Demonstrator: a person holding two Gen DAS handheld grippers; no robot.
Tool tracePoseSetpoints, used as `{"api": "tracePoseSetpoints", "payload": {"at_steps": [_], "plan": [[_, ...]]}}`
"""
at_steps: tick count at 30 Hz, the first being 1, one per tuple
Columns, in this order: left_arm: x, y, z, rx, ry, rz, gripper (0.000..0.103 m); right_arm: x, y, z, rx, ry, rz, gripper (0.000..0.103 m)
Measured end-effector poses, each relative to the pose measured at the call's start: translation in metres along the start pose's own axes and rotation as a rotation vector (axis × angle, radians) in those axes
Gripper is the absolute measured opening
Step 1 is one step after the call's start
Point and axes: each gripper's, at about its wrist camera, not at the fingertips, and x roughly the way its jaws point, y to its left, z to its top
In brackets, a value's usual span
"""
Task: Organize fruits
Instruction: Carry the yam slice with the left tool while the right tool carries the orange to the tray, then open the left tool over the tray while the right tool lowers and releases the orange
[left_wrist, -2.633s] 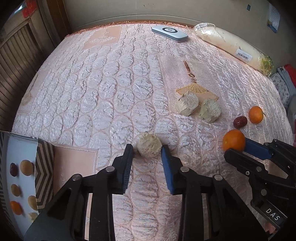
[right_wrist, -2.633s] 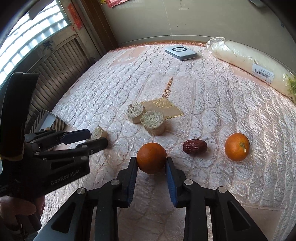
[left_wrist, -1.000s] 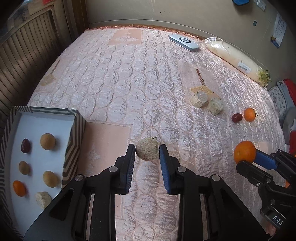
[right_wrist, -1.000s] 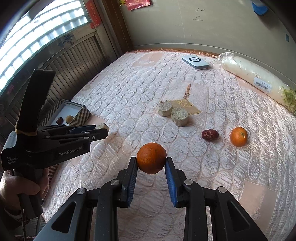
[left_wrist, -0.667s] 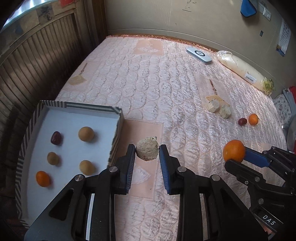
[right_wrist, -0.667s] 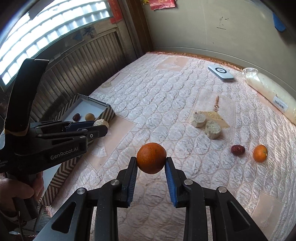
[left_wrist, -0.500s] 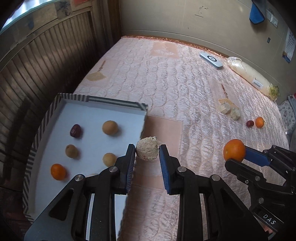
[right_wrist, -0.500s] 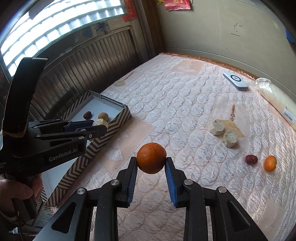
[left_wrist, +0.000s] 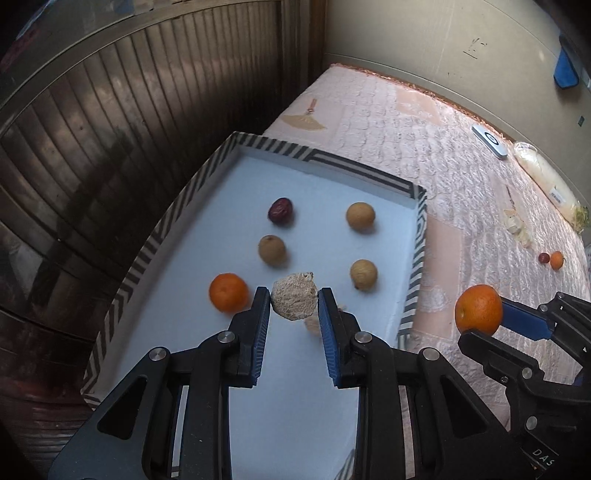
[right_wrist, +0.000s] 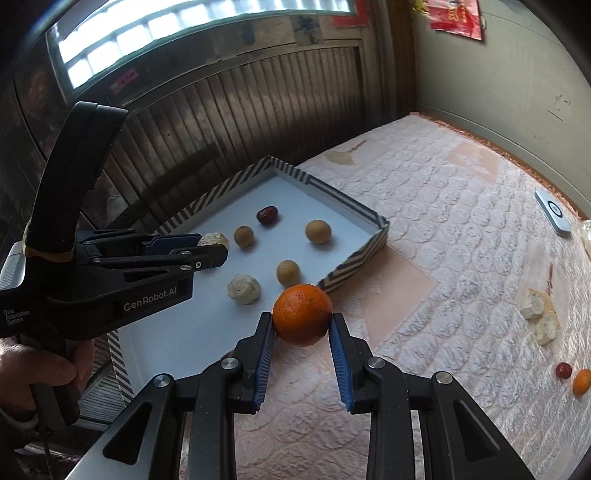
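A home bedroom is suggested by the bed with its pink quilted satin cover (right_wrist: 443, 229), the dark wood-panelled wall (right_wrist: 229, 110), the high bright window (right_wrist: 177, 33) and the red paper decoration (right_wrist: 456, 16).

Quilted pink bedspread, dark slatted wall, plain wall behind.

The pink quilted bedspread (right_wrist: 461, 236) runs back to a pale wall (left_wrist: 443, 48). A flat grey-and-white device (right_wrist: 554, 211) lies near the far edge, and just beside it in the left wrist view lies a long clear-wrapped white bundle (left_wrist: 546, 184). Dark slatted panelling (left_wrist: 110, 122) runs along the side, under a bright window (right_wrist: 177, 33). A red paper hanging (right_wrist: 456, 14) is on the wall.
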Motion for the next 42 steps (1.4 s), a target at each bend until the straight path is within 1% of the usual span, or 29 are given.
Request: {"api": "tracePoseSetpoints", "payload": {"at_steps": [11, 21, 36, 42], "plan": [[0.007, 0.042, -0.016, -0.066, 0.037, 0.030, 0.026, 0.031, 0.045, 0.009, -0.078, 0.051, 0.064, 0.029], [0.021, 0.056, -0.027, -0.104, 0.071, 0.037, 0.026, 0.057, 0.070, 0.006, -0.123, 0.117, 0.113, 0.029], [0.033, 0.058, -0.028, -0.128, 0.095, 0.030, 0.026, 0.096, 0.078, 0.002, -0.168, 0.203, 0.095, 0.029], [0.032, 0.058, -0.026, -0.138, 0.085, 0.030, 0.028, 0.099, 0.081, 0.002, -0.183, 0.173, 0.076, 0.034]]}}
